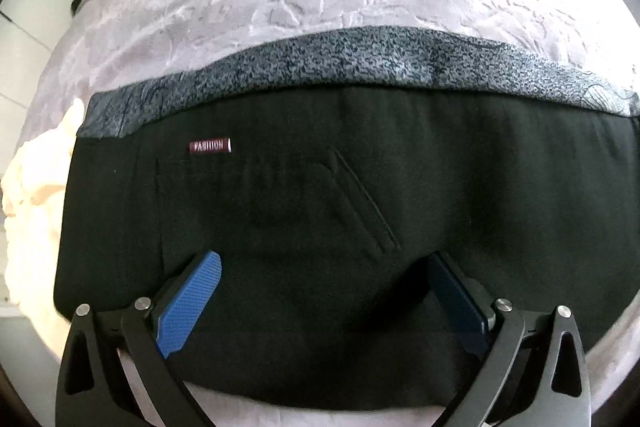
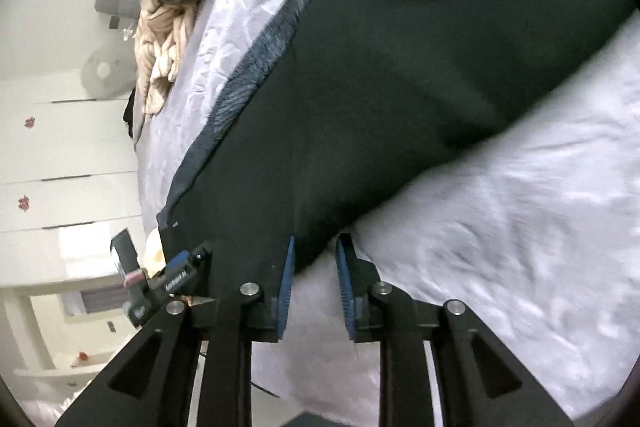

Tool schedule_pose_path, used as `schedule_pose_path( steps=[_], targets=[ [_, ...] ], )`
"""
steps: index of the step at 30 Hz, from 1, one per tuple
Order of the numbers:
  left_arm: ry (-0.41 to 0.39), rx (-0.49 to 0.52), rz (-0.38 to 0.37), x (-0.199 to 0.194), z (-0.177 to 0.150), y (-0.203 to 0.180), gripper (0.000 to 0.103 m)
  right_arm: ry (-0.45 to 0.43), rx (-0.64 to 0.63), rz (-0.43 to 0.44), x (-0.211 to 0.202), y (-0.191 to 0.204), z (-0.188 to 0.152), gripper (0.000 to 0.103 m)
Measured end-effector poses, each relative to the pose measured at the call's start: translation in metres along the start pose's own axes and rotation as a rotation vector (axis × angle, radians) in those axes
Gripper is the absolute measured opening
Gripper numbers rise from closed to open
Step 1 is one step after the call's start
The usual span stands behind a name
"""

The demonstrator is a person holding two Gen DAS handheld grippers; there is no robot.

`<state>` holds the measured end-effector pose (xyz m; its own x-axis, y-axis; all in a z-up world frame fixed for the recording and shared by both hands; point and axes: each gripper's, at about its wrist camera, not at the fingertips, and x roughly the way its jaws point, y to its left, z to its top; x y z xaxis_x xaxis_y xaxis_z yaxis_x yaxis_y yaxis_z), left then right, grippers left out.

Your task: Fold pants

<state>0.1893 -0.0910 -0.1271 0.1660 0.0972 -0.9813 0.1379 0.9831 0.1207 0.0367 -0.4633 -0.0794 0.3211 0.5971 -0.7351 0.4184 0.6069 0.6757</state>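
The black pants (image 1: 320,227) lie flat on the lilac bedspread (image 1: 280,7), grey lining (image 1: 340,59) showing along their far edge. The left gripper (image 1: 324,267) points almost straight down over them, its 2 blue pads wide apart and holding nothing. The right gripper (image 2: 314,259) slants down at the pants' near edge, jaws slightly parted; the cloth edge touches 1 pad, ungripped. Bare bedspread spreads beside it.
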Motion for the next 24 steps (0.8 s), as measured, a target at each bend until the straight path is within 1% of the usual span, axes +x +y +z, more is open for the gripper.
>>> schedule_pose_path(
  steps=[1,2,5,7,8,9,10,12,16,18,19,20,21,22,24],
  targets=[
    [0.009,0.003,-0.001,-0.005,0.001,-0.003,0.103,-0.014,-0.001,-0.004,-0.01,-0.001,0.0,0.024],
    [0.0,0.014,-0.008,-0.014,0.002,-0.009,0.103,-0.04,0.003,-0.009,-0.02,-0.004,0.0,0.024],
    [-0.038,0.063,-0.044,-0.037,0.005,-0.032,0.103,-0.148,0.052,-0.02,-0.059,-0.021,0.005,0.024],
    [-0.061,0.105,-0.074,-0.052,0.01,-0.058,0.103,-0.216,0.078,-0.043,-0.081,-0.034,0.013,0.027],
    [-0.066,0.118,-0.083,-0.055,0.013,-0.068,0.103,-0.256,0.094,-0.077,-0.094,-0.044,0.02,0.031],
    [-0.071,0.136,-0.098,-0.059,0.018,-0.088,0.103,-0.282,0.107,-0.1,-0.103,-0.052,0.026,0.034],
    [-0.073,0.144,-0.107,-0.061,0.02,-0.098,0.103,-0.312,0.125,-0.115,-0.113,-0.061,0.033,0.034],
    [-0.08,0.165,-0.139,-0.064,0.03,-0.135,0.103,-0.367,0.182,-0.129,-0.133,-0.088,0.051,0.034],
    [-0.085,0.198,-0.178,-0.064,0.044,-0.2,0.103,-0.419,0.292,-0.147,-0.157,-0.127,0.075,0.034],
    [-0.073,0.215,-0.175,-0.058,0.049,-0.233,0.103,-0.438,0.336,-0.138,-0.164,-0.144,0.086,0.034],
    [-0.065,0.218,-0.171,-0.057,0.049,-0.24,0.103,-0.44,0.351,-0.136,-0.166,-0.153,0.092,0.034],
    [-0.053,0.22,-0.168,-0.053,0.049,-0.251,0.103,-0.44,0.361,-0.137,-0.167,-0.161,0.099,0.033],
    [-0.038,0.222,-0.155,-0.047,0.049,-0.262,0.103,-0.434,0.361,-0.135,-0.167,-0.163,0.103,0.02],
    [-0.031,0.221,-0.137,-0.045,0.047,-0.267,0.103,-0.427,0.354,-0.132,-0.17,-0.168,0.107,0.014],
    [-0.011,0.208,-0.11,-0.039,0.045,-0.272,0.103,-0.436,0.301,-0.106,-0.176,-0.163,0.112,0.011]
  ],
)
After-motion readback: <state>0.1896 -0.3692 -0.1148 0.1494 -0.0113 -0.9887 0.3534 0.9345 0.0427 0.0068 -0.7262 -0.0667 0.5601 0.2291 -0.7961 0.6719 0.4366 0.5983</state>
